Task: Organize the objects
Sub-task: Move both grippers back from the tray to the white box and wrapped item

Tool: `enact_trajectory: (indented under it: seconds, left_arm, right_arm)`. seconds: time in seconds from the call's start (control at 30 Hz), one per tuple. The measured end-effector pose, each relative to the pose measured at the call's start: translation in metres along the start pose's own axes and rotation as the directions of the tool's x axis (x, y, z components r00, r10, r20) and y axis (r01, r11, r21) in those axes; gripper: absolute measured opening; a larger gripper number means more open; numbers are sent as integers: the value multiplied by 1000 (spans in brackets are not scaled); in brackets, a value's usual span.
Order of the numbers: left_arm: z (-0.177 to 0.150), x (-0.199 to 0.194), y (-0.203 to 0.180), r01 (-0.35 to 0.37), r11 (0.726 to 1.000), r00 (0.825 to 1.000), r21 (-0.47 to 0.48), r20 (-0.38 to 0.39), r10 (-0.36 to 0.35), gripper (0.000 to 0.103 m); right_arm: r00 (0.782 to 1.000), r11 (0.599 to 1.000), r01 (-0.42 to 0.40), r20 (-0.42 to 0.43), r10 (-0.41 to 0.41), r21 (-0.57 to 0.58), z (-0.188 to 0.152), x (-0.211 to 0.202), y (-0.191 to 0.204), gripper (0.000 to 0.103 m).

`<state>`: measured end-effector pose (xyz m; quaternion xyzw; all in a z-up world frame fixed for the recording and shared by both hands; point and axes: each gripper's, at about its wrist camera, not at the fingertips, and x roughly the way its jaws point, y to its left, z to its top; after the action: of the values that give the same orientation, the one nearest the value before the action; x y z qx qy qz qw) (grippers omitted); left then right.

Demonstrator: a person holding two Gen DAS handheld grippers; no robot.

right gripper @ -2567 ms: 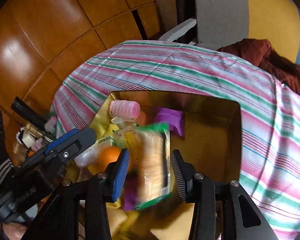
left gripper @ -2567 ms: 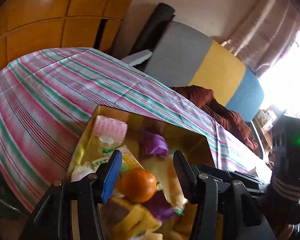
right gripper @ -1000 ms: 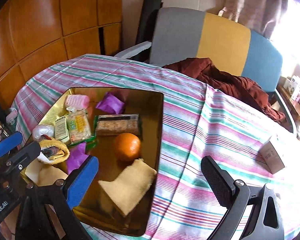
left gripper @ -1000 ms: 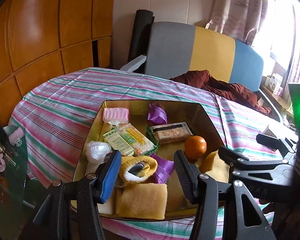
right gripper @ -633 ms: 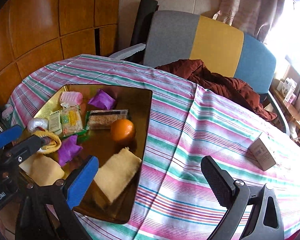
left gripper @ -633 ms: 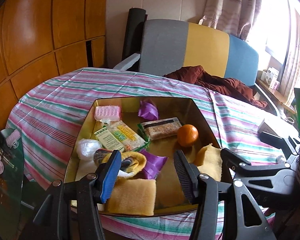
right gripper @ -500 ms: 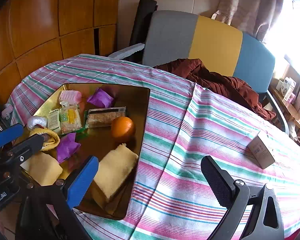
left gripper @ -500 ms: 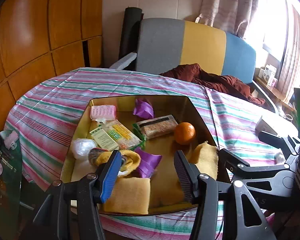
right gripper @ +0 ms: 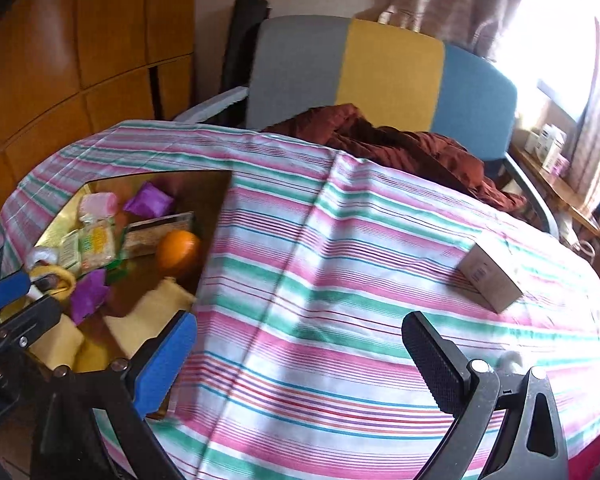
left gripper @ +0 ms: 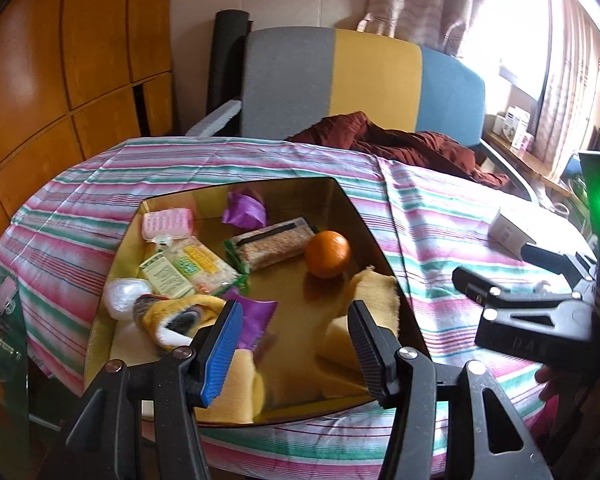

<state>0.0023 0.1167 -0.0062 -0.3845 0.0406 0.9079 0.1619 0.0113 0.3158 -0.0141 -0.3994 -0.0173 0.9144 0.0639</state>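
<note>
A gold tray [left gripper: 364, 216] [right gripper: 216, 200] sits on the striped tablecloth. It holds an orange [left gripper: 327, 254] [right gripper: 179, 251], a cracker pack [left gripper: 274, 244], purple wrappers [left gripper: 245, 210], a pink roller [left gripper: 167, 222], snack packs [left gripper: 188, 268], yellow cloths [left gripper: 374, 296] and a yellow sock [left gripper: 184, 312]. My left gripper [left gripper: 294, 344] hovers open over the tray's near edge, empty. My right gripper [right gripper: 300, 364] is wide open above bare cloth, right of the tray. A small cardboard box [right gripper: 490, 276] [left gripper: 508, 232] lies on the table's right side.
A grey, yellow and blue chair [right gripper: 380, 76] with a dark red garment [right gripper: 400, 148] stands behind the table. Wooden wall panels [left gripper: 60, 60] fill the left. A glass side table [left gripper: 0, 340] with small items is at the lower left.
Both grippers pulled back and up from the tray; the orange and cracker pack now lie loose in it. The right gripper opened wide and swung right over the cloth.
</note>
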Motion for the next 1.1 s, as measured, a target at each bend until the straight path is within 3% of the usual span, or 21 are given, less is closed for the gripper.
enact_trajectory:
  seconds: [0.5,0.83,1.1]
  left_arm:
    - [-3,9,-35,71,995,997,77,-40,-68,55]
    - [8,15,-72,60,981,998,187,-23,-57,55]
    - [12,22,-95,58,965,998,256,-28,-52,55]
  right_arm:
    - [992,992,115,-53,-112,46,-11,5,-73,103]
    - [966,971,228,-140,-217,69,-17,15,-150,103]
    - [956,956,240,-215,-202,171,-29,32,-215,103]
